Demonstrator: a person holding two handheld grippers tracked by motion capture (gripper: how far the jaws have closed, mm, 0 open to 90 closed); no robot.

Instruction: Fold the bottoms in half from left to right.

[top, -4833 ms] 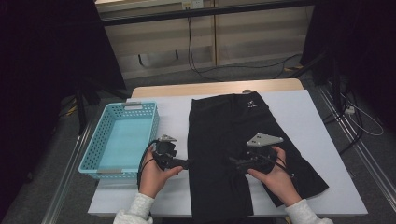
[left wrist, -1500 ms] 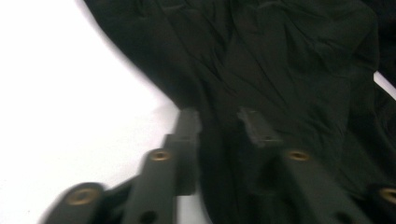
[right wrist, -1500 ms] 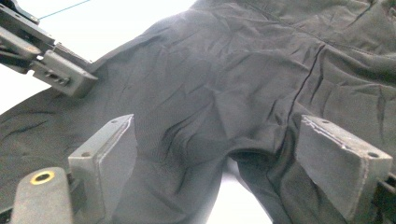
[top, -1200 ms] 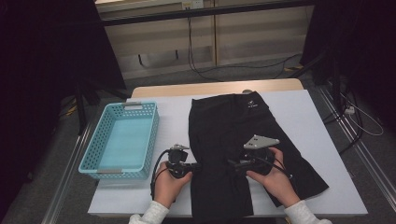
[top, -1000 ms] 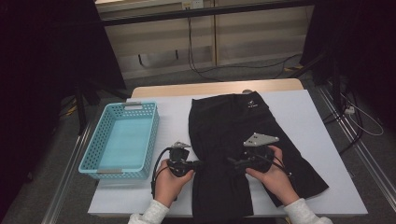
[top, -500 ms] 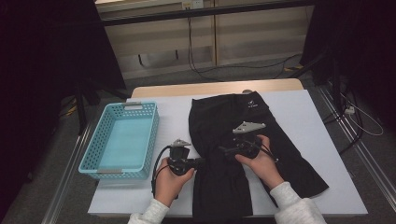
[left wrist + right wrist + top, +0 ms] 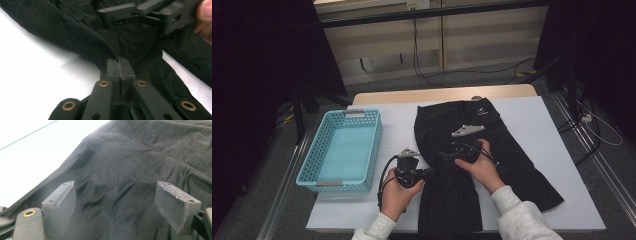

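So the left claw [image 7: 428, 173] was clamped tight on the near left edge of the black garment [image 7: 472, 165], and in the left gripper view you could see a thin fold of cloth [image 7: 110, 48] pinched right between its pads. The garment itself lay spread flat on the white worktop [image 7: 542, 115], stretching away ahead of that claw and off to its right, with the blue basket [image 7: 343, 150] sitting well off on its other side, not touching anything.

The right claw [image 7: 446, 155] hung just over the middle of the garment with its jaws spread wide and nothing between them, only wrinkled black cloth [image 7: 120, 195] under the pads.

My read: this stuff was light, thin and totally floppy, so it'd sag and bunch wherever you didn't hold it. Not fragile, maybe a bit slick. I'd have grabbed a seam or hem, or pinched up a ridge of cloth, since flat fabric gives the pads nothing to bite.
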